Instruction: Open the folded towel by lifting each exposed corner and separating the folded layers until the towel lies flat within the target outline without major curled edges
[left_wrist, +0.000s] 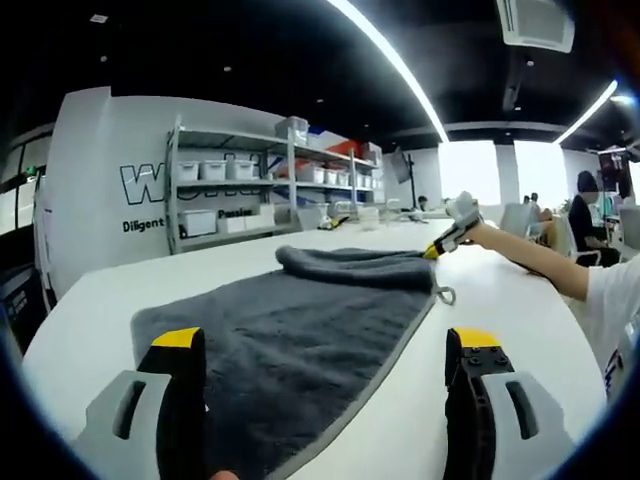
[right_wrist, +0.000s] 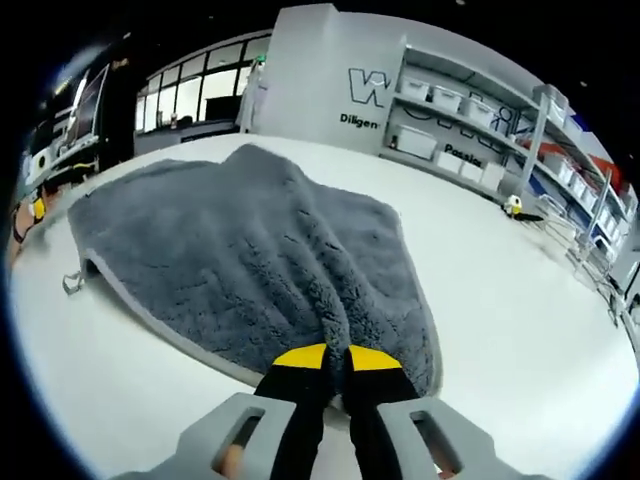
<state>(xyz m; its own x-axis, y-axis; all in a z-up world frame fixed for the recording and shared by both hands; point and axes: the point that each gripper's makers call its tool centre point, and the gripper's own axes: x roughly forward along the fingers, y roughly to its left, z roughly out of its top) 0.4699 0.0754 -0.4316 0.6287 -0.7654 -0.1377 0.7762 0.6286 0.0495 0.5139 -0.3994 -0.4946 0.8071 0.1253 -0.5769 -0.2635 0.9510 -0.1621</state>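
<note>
A dark grey towel (left_wrist: 300, 310) lies spread on the white table (left_wrist: 520, 300), its far end bunched into a folded roll (left_wrist: 350, 265). A small hanging loop (left_wrist: 445, 295) sticks out at its right edge. My left gripper (left_wrist: 325, 340) hovers open over the near part of the towel, with its jaws wide apart and nothing between them. My right gripper (left_wrist: 452, 232) shows at the far right end of the roll, held by a person's arm. In the right gripper view, my right gripper (right_wrist: 337, 358) is shut on the towel's (right_wrist: 250, 240) edge, and folds radiate from the pinch. The loop (right_wrist: 72, 283) lies at the left.
Metal shelves (left_wrist: 260, 190) with white bins stand past the table's far end, next to a white wall panel (left_wrist: 100, 190) with lettering. A person (left_wrist: 590, 215) sits at the far right. Bare white tabletop (right_wrist: 520, 330) surrounds the towel.
</note>
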